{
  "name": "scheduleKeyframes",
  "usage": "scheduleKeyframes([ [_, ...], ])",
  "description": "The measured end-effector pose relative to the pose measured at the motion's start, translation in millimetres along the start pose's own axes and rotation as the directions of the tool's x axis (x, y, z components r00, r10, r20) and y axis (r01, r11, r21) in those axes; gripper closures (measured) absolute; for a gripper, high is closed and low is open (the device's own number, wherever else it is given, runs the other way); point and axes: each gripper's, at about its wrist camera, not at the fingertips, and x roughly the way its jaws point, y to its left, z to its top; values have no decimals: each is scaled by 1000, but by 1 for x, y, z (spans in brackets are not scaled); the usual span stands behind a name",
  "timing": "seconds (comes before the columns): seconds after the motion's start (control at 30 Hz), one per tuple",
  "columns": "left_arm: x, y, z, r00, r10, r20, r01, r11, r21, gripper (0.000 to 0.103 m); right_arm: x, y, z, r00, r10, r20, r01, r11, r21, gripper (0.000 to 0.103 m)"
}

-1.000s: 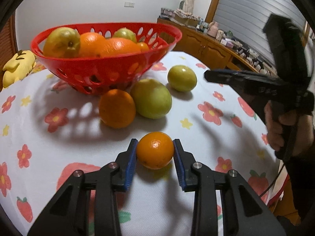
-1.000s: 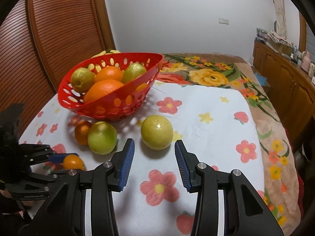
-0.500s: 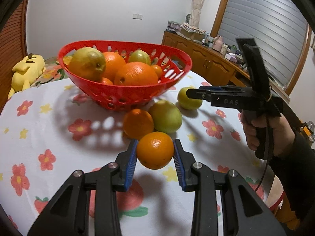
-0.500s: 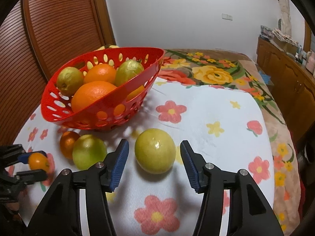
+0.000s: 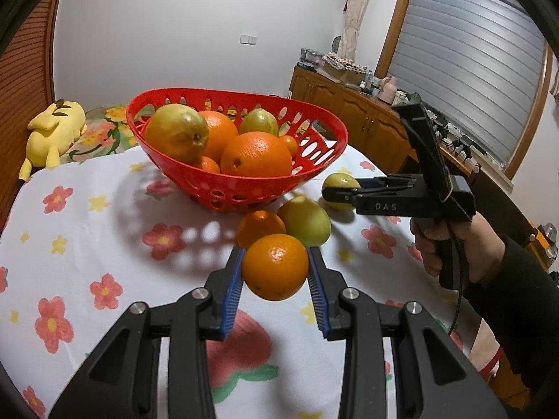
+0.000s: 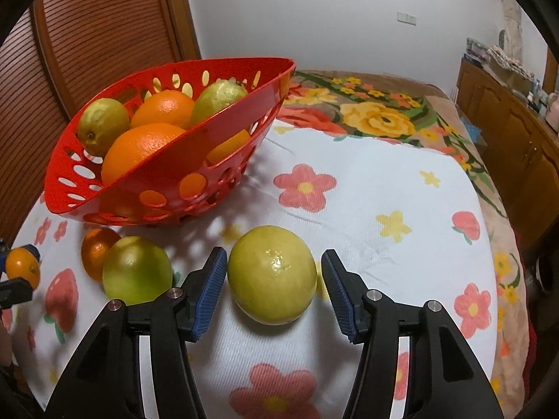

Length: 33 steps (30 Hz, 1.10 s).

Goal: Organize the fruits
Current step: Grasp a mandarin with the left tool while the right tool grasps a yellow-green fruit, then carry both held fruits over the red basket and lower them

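Note:
My left gripper (image 5: 276, 255) is shut on a small orange (image 5: 275, 272), held above the flowered tablecloth (image 5: 104, 244) in front of the red basket (image 5: 244, 188). The basket holds several oranges and green-yellow fruits. A loose orange (image 5: 260, 223) and a green fruit (image 5: 307, 221) lie by its base. In the right wrist view my right gripper (image 6: 272, 262) stands open around a yellow-green fruit (image 6: 272, 276) on the cloth, with a small gap at each pad. The basket (image 6: 167, 171) is behind it to the left. At the far left edge, the small orange (image 6: 21, 267) shows.
A yellow plush toy (image 5: 52, 129) lies beyond the table at the left. A wooden cabinet (image 5: 367, 129) with clutter lines the right wall. A flowered bedspread (image 6: 377, 115) lies behind the table, and a slatted wooden door (image 6: 87, 35) stands at the left.
My left gripper has lifted the small orange off the cloth and brought it nearer the basket. My right gripper's jaws have widened, and it has come down around the yellow-green fruit.

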Motion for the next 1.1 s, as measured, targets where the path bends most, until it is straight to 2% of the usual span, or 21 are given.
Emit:
scheduleKeyframes([
  [0.1, -3, 1, 2, 1000, 0, 12, 0, 1000, -2, 70, 2, 0, -1, 1000, 0, -10, 0, 1000, -5, 52],
  [0.33, -11, 4, 11, 999, 10, 35, -10, 1000, 3, 70, -9, -1, -9, 1000, 9, 5, -9, 1000, 7, 52],
  [0.53, -17, 7, 21, 998, 21, 62, -22, 1000, 4, 70, -41, -6, -13, 997, 32, 64, -34, 999, 23, 52],
  [0.87, -21, 8, 45, 994, 32, 103, -35, 999, 25, 70, -91, 14, -1, 986, 60, 157, -52, 997, -58, 52],
  [1.1, -14, 12, 64, 993, 40, 111, -45, 998, 39, 70, -106, 27, 17, 977, 87, 194, -67, 992, -112, 52],
])
